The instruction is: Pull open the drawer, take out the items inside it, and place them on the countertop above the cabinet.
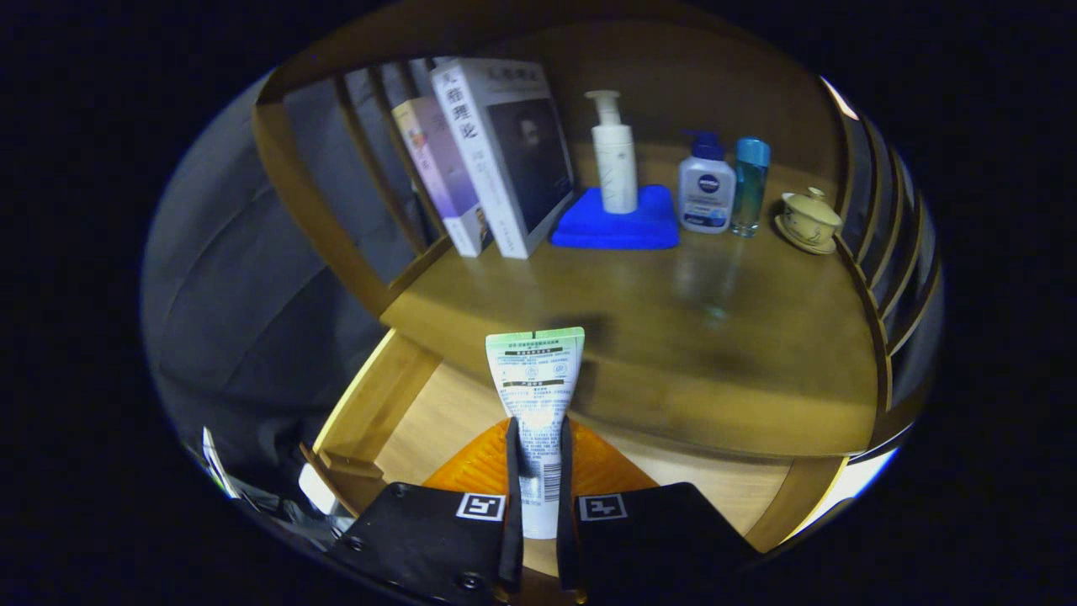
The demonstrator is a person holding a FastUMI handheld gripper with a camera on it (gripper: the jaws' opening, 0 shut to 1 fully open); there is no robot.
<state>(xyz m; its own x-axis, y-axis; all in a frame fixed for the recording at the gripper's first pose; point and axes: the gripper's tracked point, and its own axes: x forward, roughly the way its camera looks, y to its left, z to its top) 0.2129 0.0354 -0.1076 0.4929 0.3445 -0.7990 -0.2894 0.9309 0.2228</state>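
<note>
Countertop [639,320] fills the centre of the frame, bare wood across its front half. Drawer [379,404] at lower left is already pulled open, so step one looks done. Its floor shows pale wood, with an orange ridged thing [606,467] lying in it behind the fingers; can't tell what it is, but likely another item to fetch.

Back of the countertop, upper frame: books [496,160] leaning at left, a blue pad [618,227] with a white pump bottle [614,156] on it, then a pump bottle with a blue cap [707,189], a teal bottle [749,185], and a lidded cup [809,220] at right.

Gripper [538,471] at bottom centre pinches a tube [536,387] from both sides, crimped end up, held above the drawer and just short of the countertop's front edge.

Judgement: tube lifted out, not yet placed. Left: set it on the bare wood, then go back for the rest.
</note>
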